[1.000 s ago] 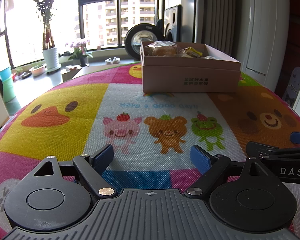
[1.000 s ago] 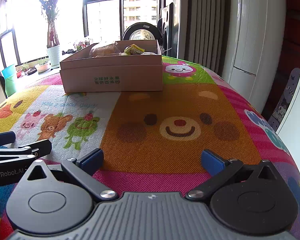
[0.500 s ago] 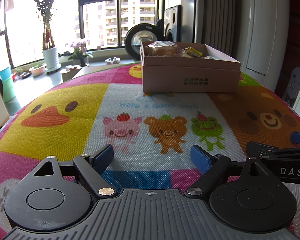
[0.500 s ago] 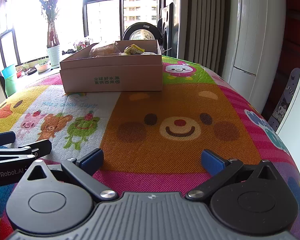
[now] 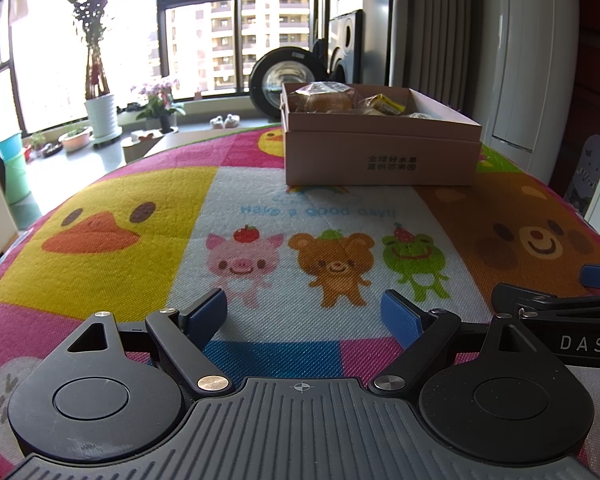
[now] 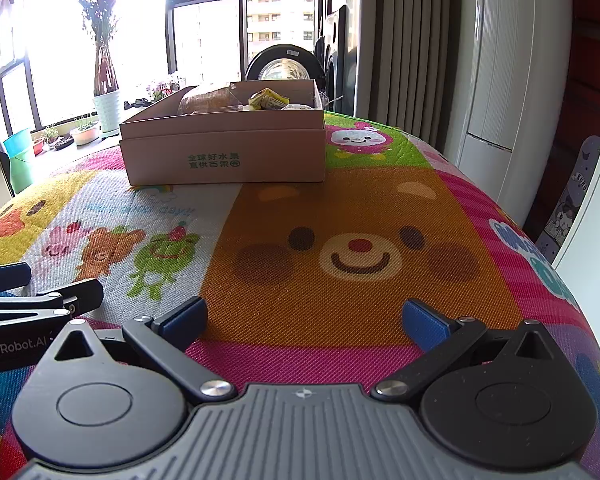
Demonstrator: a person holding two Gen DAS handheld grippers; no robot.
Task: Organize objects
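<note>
My left gripper (image 5: 304,314) rests low over the mat (image 5: 140,208), jaws spread wide with nothing between them. Its blue pads (image 5: 206,312) frame the strip of cartoon animals: pig, bear, frog.

My right gripper (image 6: 304,318) sits just beside the left one, at the same height. Its jaws are also wide apart and empty, over the large bear face (image 6: 356,256) on the orange panel.

Each gripper appears at the edge of the other's view: the right one at the right edge of the left wrist view, the left one at the left edge of the right wrist view.

The box (image 5: 380,156) stands on the far part of the mat, well apart from both grippers. It is open at the top. Green print marks its near wall. Inside lie wrapped buns (image 5: 324,98) toward the left and a yellow packet (image 5: 386,104) near the middle. Further contents are too low behind the wall to identify.

Beyond the mat: a window (image 5: 236,24), a potted plant (image 5: 98,80) and a white cabinet (image 5: 532,60).
</note>
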